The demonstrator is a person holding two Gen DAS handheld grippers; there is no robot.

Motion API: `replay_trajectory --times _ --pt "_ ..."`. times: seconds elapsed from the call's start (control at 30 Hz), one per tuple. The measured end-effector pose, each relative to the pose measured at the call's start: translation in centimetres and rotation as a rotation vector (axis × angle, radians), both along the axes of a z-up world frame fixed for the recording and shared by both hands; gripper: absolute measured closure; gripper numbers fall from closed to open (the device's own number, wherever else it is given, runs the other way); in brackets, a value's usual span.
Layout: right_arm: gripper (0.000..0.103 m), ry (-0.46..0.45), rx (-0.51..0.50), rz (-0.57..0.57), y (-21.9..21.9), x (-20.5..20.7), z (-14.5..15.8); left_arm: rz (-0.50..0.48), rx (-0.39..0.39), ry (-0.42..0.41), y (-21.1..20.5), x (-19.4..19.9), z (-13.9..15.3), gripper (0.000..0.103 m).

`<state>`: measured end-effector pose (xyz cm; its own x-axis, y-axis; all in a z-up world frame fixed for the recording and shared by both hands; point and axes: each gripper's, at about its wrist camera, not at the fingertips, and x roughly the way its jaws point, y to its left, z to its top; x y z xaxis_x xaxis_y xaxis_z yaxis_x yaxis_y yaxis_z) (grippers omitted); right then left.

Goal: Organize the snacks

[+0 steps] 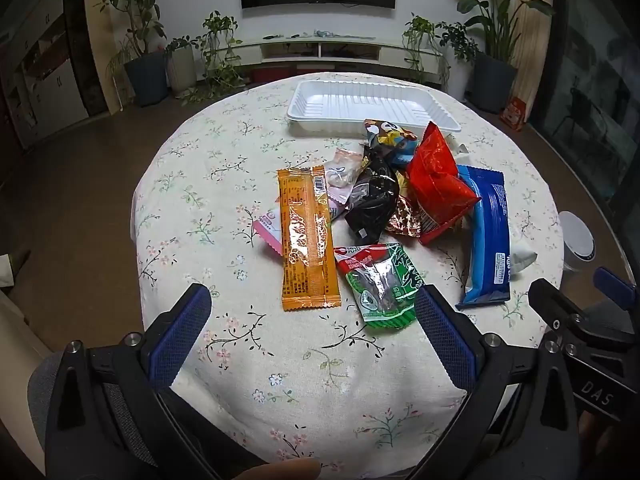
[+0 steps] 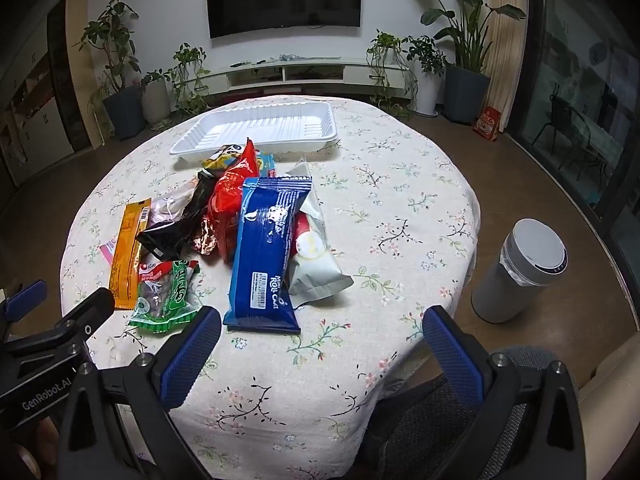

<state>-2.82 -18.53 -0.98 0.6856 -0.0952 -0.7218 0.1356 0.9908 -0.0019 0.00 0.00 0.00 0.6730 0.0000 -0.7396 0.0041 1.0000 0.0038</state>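
Note:
A heap of snack packets lies mid-table: a long orange packet, a green packet, a black one, a red bag and a blue roll-cake packet. Behind them stands an empty white tray. My left gripper hovers open over the near cloth, with its right finger close to the green packet. My right gripper is open too, just short of the blue packet, nothing between its fingers. A pale grey pouch lies partly under the blue packet.
The round table wears a floral cloth. A grey cylindrical bin stands on the floor at the right. Potted plants, a low TV shelf and a wall screen line the far side. A grey chair edge sits below the right gripper.

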Motion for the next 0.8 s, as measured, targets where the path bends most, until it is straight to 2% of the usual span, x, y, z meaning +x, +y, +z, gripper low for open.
replay_trajectory --times 0.8 --pt "0.0 0.004 -0.003 0.004 0.05 0.02 0.0 0.0 0.0 -0.003 0.01 -0.06 -0.01 0.0"
